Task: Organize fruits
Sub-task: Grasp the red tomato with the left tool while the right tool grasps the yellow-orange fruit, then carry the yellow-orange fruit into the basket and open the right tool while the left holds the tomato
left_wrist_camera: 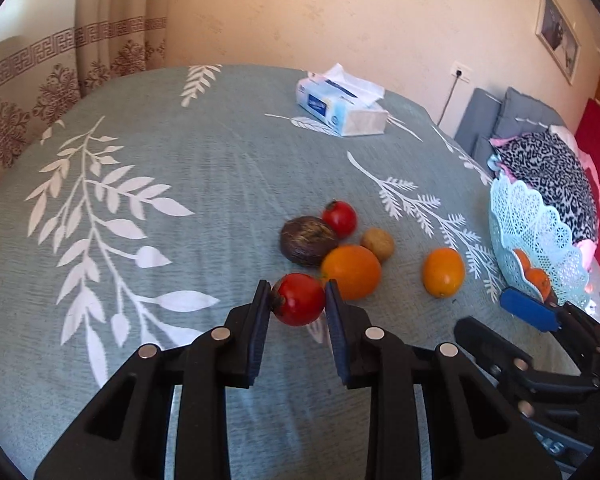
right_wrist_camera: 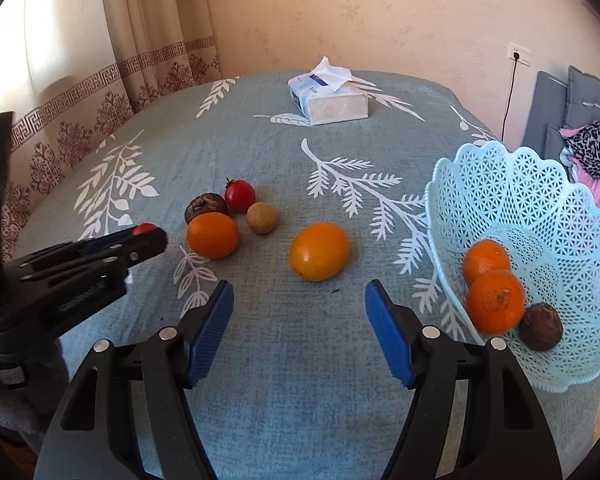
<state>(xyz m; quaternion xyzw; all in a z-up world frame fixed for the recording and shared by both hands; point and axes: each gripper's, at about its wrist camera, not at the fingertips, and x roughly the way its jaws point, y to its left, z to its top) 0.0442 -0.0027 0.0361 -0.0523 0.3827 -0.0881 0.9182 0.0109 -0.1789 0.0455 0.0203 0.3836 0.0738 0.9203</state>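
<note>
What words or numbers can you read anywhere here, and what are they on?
Nothing reads clearly.
Tissue pack: a dark blue label with white print, too blurred to read.
Right gripper body, seen in the left view: pale digits low at the edge, too blurred to be sure.
Left gripper body, seen in the right view: faint embossed marks, unreadable.

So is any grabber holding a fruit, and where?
The left gripper pinches a red tomato by its two sides. The right gripper is open, holding nothing.

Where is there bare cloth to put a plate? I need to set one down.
Free: between the tissue box and the fruit cluster; also left of that cluster. Crowded: around the cluster, the lone orange and the basket.
</note>
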